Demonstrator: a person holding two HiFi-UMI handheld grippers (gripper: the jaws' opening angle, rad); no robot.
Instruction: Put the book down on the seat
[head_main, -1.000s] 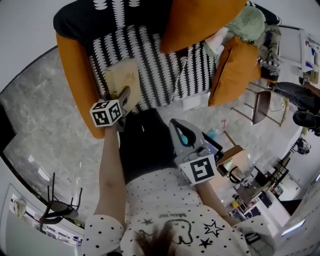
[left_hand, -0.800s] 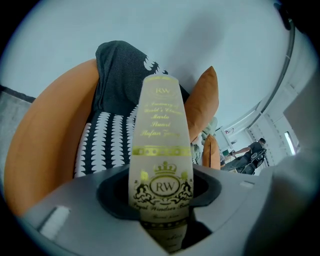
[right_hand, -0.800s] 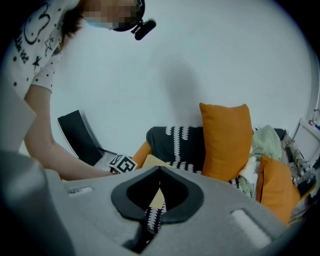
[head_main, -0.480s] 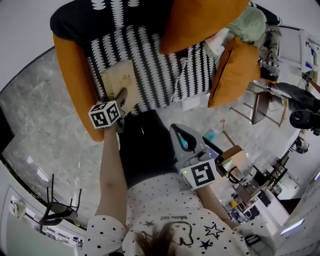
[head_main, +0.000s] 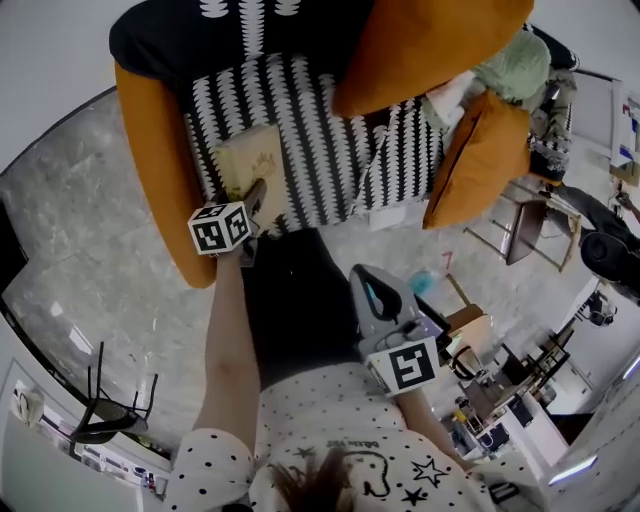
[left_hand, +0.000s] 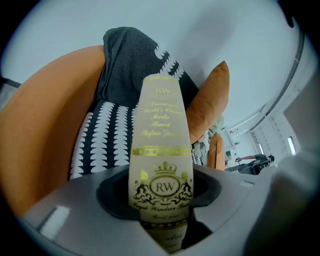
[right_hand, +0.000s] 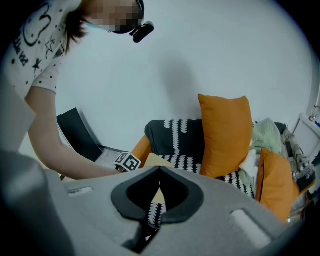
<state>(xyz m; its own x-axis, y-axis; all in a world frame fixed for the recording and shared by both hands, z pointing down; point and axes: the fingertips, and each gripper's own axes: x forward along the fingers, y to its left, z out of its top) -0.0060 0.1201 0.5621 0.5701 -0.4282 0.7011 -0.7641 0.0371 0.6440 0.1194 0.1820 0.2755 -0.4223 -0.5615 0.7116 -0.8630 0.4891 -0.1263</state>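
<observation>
A cream book with gold print (head_main: 248, 160) is over the left part of the black-and-white patterned seat (head_main: 310, 130), close to the sofa's orange arm (head_main: 150, 150). My left gripper (head_main: 255, 192) is shut on the book's near end. In the left gripper view the book (left_hand: 161, 145) rises out from between the jaws of the left gripper (left_hand: 161, 187), towards the dark backrest. I cannot tell whether the book touches the seat. My right gripper (head_main: 368, 285) is held back near the person's body with nothing in it. In the right gripper view the right gripper (right_hand: 160, 170) has its jaw tips together.
A large orange cushion (head_main: 420, 50) leans on the backrest, and a second orange cushion (head_main: 480, 160) stands at the seat's right end beside pale green cloth (head_main: 515, 65). A grey marble floor (head_main: 70, 230) surrounds the sofa. Chairs and clutter (head_main: 520, 215) stand to the right.
My left gripper has sunk a little towards the seat with the book in it. The right gripper has stayed where it was.
</observation>
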